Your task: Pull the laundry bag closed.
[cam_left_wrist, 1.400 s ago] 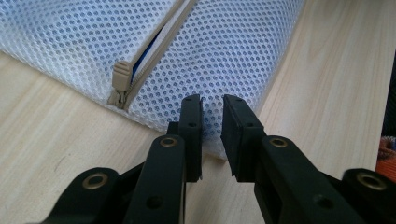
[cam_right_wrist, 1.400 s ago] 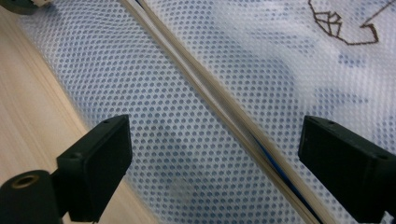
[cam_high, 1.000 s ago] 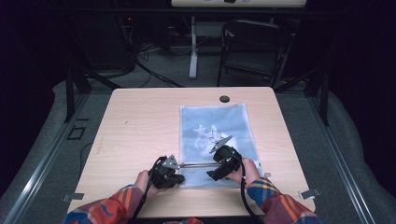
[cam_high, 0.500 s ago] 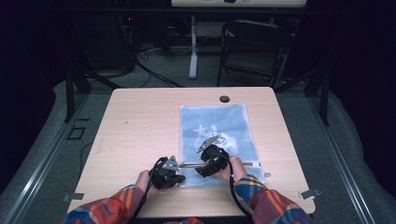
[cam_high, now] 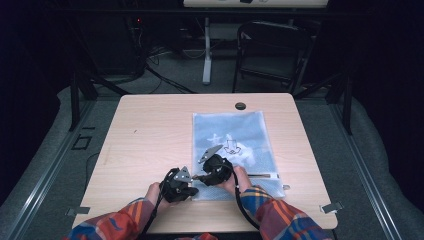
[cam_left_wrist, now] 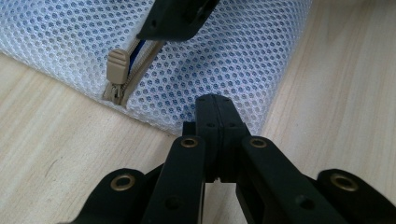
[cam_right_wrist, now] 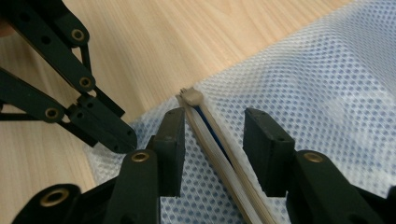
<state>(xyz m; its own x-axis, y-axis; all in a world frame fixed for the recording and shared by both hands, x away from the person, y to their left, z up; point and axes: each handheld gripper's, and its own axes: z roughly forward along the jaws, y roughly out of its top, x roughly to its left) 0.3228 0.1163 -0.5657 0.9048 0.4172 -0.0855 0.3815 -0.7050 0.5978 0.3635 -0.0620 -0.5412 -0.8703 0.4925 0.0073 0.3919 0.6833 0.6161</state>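
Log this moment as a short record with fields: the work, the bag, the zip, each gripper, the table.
work: zip end of a mesh bag being handled at its near corner
bag: white mesh, flat on the table, something blue inside
zip: beige, along the bag's near edge; pull at the end by the corner
left gripper: jaws shut, pinching the bag's corner edge
right gripper: jaws either side of the zip track, a gap at each pad; they have just been closing
table: light wood

Black chair (cam_high: 272,55) (beyond wooden table (cam_high: 150,135))
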